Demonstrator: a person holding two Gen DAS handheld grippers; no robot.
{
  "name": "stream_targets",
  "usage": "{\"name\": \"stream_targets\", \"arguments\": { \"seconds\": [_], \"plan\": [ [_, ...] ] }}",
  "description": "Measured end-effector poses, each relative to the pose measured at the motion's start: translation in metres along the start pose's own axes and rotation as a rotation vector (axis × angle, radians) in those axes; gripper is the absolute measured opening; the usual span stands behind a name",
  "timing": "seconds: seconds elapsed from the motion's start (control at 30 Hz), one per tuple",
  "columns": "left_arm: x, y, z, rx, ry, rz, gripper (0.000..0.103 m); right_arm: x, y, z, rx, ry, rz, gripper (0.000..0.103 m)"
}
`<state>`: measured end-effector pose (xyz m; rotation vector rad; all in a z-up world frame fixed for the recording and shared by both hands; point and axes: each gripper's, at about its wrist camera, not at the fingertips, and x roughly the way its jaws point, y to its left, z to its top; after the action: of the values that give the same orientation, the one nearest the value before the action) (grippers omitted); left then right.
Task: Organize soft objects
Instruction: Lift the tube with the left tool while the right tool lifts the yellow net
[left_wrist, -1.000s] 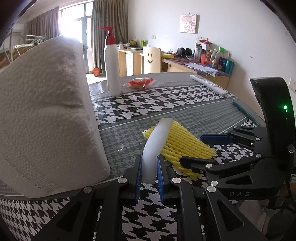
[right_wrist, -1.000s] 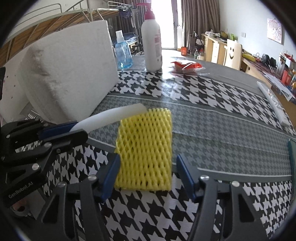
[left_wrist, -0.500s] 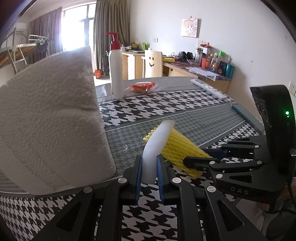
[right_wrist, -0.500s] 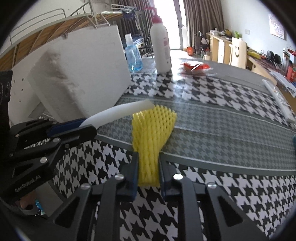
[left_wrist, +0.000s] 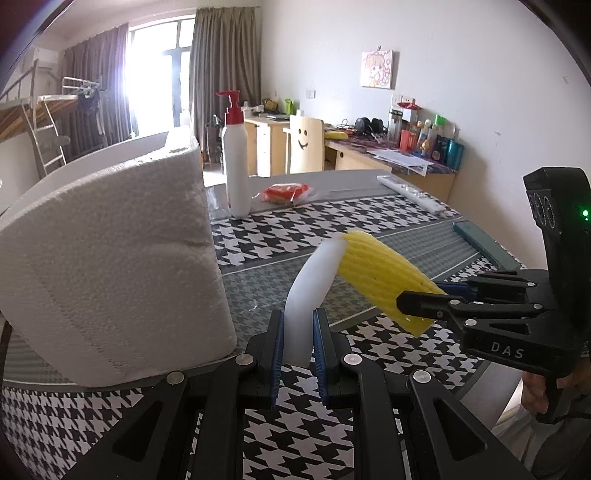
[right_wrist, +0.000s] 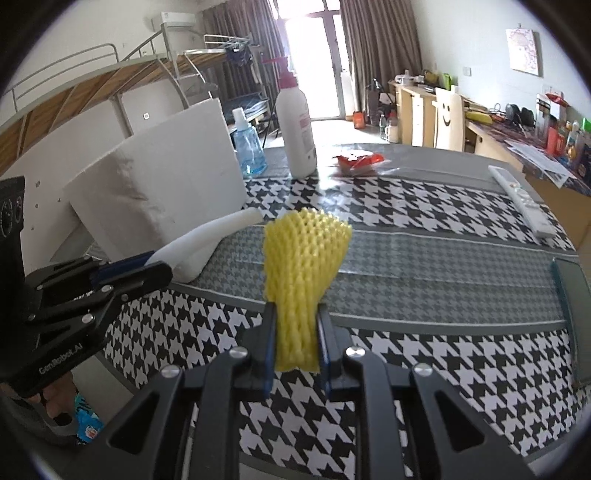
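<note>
Yellow net (right_wrist: 303, 258) now raised in right gripper (right_wrist: 296, 343)

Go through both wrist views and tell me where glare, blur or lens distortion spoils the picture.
Left wrist view: the window is blown out white, the corners vignette black, and the table edge bows from the fisheye. Right wrist view: the balcony door glares, and the yellow foam net held in the right hand-held gripper looks slightly soft.
</note>
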<state>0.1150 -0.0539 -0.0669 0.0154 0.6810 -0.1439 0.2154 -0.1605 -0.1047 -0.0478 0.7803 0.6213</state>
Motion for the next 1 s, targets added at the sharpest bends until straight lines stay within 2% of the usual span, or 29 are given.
{"name": "stream_targets", "arguments": {
  "seconds": [0.17,1.0],
  "plan": [
    [-0.006,-0.002,0.001,0.001,-0.017,0.004,0.017,-0.006,0.002,-0.003,-0.005,-0.017,-0.027,0.023],
    [-0.031,-0.003,0.02,0.018,-0.098,0.019,0.017,-0.05,0.001,0.008,0.004,-0.129,-0.056,0.023]
  ]
}}
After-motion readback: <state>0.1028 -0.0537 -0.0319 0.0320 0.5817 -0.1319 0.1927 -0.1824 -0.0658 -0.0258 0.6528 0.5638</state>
